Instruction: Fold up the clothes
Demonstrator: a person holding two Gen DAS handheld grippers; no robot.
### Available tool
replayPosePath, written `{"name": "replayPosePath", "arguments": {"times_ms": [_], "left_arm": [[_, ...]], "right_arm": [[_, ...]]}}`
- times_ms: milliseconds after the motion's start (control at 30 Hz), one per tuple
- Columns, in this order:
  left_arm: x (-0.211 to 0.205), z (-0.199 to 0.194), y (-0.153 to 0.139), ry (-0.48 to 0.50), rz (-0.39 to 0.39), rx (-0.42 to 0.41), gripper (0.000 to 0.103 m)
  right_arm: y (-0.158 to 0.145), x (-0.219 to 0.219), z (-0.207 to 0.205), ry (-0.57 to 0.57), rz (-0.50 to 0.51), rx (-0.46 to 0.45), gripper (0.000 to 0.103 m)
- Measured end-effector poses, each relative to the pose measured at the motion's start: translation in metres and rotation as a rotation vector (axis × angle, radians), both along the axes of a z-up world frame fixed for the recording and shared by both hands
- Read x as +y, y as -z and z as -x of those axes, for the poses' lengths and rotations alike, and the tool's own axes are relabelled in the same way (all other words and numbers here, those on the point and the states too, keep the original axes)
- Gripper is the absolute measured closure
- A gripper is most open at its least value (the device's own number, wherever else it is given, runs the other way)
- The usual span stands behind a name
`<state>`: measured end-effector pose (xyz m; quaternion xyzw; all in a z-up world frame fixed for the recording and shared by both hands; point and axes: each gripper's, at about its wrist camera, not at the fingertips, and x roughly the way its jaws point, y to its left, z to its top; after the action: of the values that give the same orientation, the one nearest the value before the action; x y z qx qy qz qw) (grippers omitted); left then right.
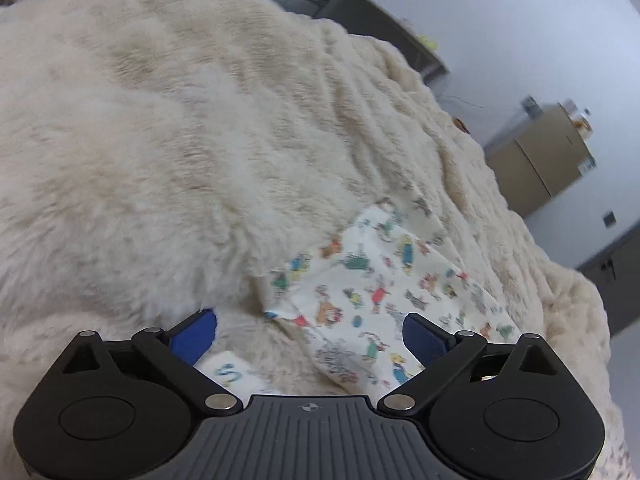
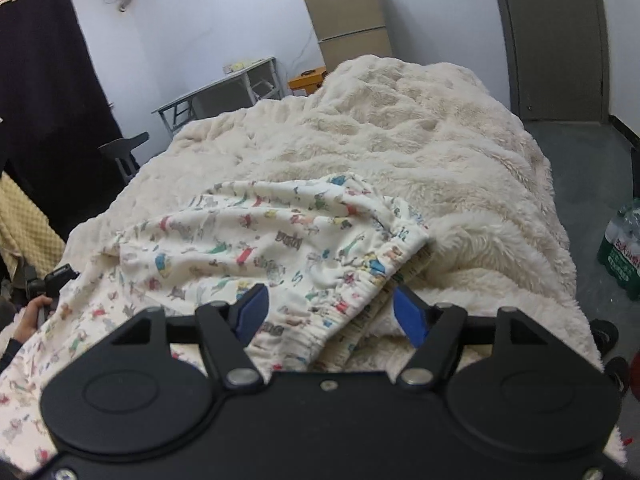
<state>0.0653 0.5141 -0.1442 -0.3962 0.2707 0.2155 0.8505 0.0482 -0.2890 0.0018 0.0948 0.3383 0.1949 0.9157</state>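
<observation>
Right gripper [image 2: 326, 312]: fingers spread, empty, straddling the elastic waistband [image 2: 360, 284] of printed trousers [image 2: 240, 244] rumpled on a fleece blanket [image 2: 400, 140]. Left gripper [image 1: 310, 336]: fingers apart, empty, over a trouser end (likely a leg). Advice: pinch hems squarely, pull flat before creasing.

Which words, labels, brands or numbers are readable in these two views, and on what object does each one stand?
None can be read with certainty.
Printed garment: small lettering among the cartoon figures, too blurred.
Green water-bottle pack: label characters, too small.
Beige fridge: sticker near its top, unreadable.
</observation>
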Motion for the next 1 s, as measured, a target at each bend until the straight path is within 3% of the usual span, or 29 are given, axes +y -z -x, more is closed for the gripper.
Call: {"name": "replayPosePath", "arguments": {"times_ms": [233,633,833,1000], "left_arm": [[-0.016,-0.012,0.001,0.056,-0.127,0.056,0.007],[-0.01,-0.012,0.0,0.052,-0.092,0.015,0.007],[-0.002,0.001,-0.024,-0.012,-0.087,-0.073,0.01],[-0.034,-0.001,-0.061,0.075,-0.143,-0.13,0.009]], "right_arm": [[0.004,0.0,-0.003,0.01,-0.008,0.016,0.036],[0.002,-0.008,-0.004,0.029,-0.035,0.013,0.036],[0.002,-0.01,-0.007,0.034,-0.026,0.007,0.036],[-0.003,-0.006,-0.004,0.024,0.011,-0.021,0.036]]}}
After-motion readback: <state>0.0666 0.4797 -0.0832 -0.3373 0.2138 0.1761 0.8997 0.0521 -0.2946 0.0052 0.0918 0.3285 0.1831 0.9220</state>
